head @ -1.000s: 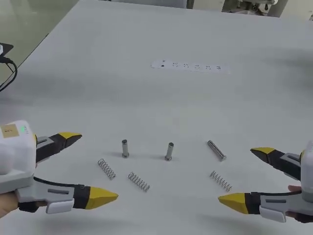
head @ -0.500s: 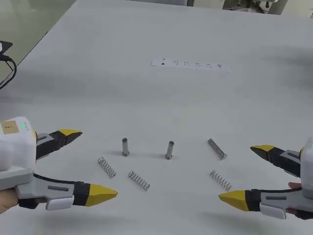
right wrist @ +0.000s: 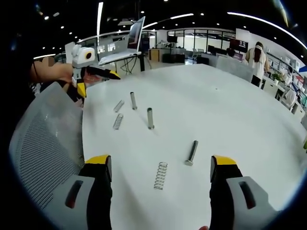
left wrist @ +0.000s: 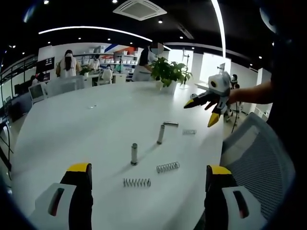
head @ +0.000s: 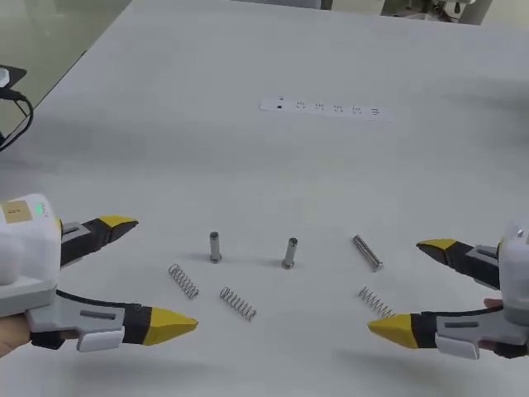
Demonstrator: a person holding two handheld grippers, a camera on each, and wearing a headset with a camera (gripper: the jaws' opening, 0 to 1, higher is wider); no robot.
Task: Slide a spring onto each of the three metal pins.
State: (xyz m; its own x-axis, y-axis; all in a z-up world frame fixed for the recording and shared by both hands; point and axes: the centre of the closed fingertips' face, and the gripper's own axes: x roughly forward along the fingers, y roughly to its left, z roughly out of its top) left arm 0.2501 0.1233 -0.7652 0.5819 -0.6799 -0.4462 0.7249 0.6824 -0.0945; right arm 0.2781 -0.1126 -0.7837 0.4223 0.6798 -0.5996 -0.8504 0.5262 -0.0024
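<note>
Three metal pins rest on the white table: the left pin (head: 215, 247) and the middle pin (head: 290, 253) stand upright, and the right pin (head: 367, 252) lies flat. Three springs lie in front of them: a left spring (head: 183, 280), a middle spring (head: 238, 303) and a right spring (head: 375, 303). My left gripper (head: 150, 275) hovers open at the lower left, short of the left spring. At the lower right my right gripper (head: 411, 285) is open beside the right spring. The left gripper view has the pins (left wrist: 134, 154) and springs (left wrist: 137, 182) ahead of my left gripper (left wrist: 150, 173). My right gripper (right wrist: 160, 163) faces the right spring (right wrist: 160, 175) and the lying pin (right wrist: 191, 153).
A white power strip (head: 325, 108) lies farther back on the table. A black cable (head: 15, 116) hangs at the left table edge. A mesh chair back (right wrist: 38, 143) stands near the table. People and desks are in the room behind.
The right gripper has drifted slightly left toward the right spring. The head camera shifted a little; pins and springs have not moved.
</note>
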